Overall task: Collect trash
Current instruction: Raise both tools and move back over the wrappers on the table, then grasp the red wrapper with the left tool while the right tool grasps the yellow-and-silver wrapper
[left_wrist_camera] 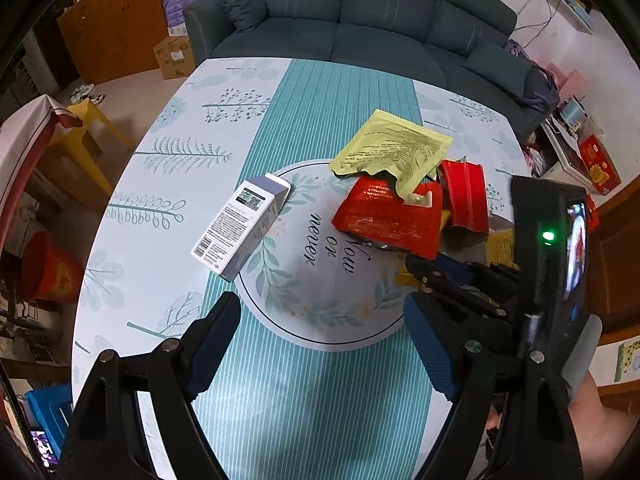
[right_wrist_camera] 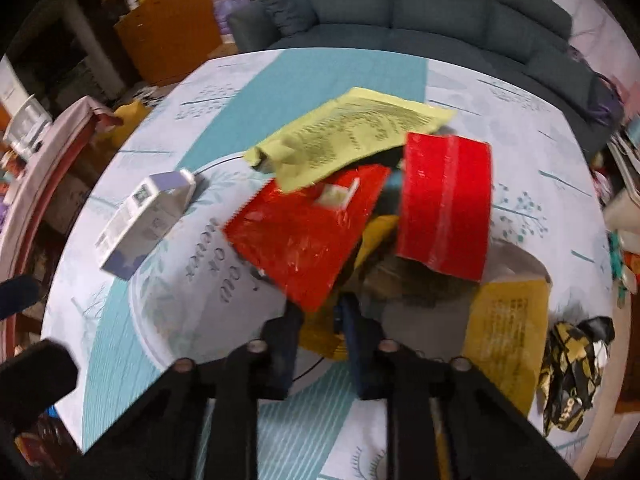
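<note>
A pile of trash lies on the round table [left_wrist_camera: 168, 208]: a yellow-green pouch [left_wrist_camera: 394, 150] [right_wrist_camera: 352, 128] on top, a flat red wrapper [left_wrist_camera: 384, 216] [right_wrist_camera: 304, 236], a second red pouch [left_wrist_camera: 466, 196] [right_wrist_camera: 444, 200] and a dark yellow packet [right_wrist_camera: 508, 332]. A white and lavender box [left_wrist_camera: 244, 226] [right_wrist_camera: 148, 220] lies apart to the left. My left gripper [left_wrist_camera: 322, 304] hangs open over bare cloth, short of the pile. My right gripper [right_wrist_camera: 320, 320] is shut on the flat red wrapper's near corner; it also shows at the right in the left wrist view, right gripper [left_wrist_camera: 440, 276].
A crumpled black and gold wrapper [right_wrist_camera: 572, 372] lies near the table's right edge. A dark green sofa [left_wrist_camera: 360, 20] stands behind the table. A yellow stool [left_wrist_camera: 92, 128] and a red bucket [left_wrist_camera: 48, 268] stand on the floor to the left.
</note>
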`<state>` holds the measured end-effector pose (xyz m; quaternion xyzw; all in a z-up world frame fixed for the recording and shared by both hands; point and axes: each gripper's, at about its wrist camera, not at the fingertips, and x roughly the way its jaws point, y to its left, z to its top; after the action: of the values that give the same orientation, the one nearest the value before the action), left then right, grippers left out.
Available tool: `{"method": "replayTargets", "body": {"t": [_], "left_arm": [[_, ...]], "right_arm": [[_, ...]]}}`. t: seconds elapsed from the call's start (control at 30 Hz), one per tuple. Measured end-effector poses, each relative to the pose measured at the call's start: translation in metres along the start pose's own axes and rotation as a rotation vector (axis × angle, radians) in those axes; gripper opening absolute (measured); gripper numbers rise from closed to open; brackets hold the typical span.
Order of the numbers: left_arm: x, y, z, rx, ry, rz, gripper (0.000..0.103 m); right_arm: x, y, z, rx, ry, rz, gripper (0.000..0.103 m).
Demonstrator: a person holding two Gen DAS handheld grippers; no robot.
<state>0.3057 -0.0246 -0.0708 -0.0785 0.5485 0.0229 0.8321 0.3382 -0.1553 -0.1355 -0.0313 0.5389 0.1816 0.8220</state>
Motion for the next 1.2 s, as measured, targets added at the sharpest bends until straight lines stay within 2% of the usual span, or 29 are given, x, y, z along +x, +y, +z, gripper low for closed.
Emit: {"method": "replayTargets", "body": {"t": [0.03,0.23,0.4,0.83,1.03,1.2], "left_arm": [[0.0,0.001,0.001,-0.002,0.0,-0.003,0.082],[0.001,0.0,0.005,-0.004,0.0,-0.031,0.082],[0.008,-0.001,0.011,-0.03,0.018,-0.061,0.082],[0.031,-0.011,0.028,-0.101,0.062,-0.129,0.082],[0.034,-0.023,0.031,-0.043,0.055,-0.11,0.082],[0.038,-0.021,0.031,-0.042,0.075,-0.115,0.082]], "right_arm": [[-0.001,0.0,0.001,-0.002,0.003,0.027,0.006],[-0.01,-0.007,-0.008,0.009,0.033,0.176,0.003],[-0.019,-0.015,-0.014,0.037,0.051,0.248,0.003],[-0.051,-0.043,-0.008,0.147,0.019,0.333,0.003],[-0.061,-0.042,-0.007,0.142,0.022,0.372,0.003],[-0.07,-0.049,-0.012,0.169,0.009,0.388,0.003]]}}
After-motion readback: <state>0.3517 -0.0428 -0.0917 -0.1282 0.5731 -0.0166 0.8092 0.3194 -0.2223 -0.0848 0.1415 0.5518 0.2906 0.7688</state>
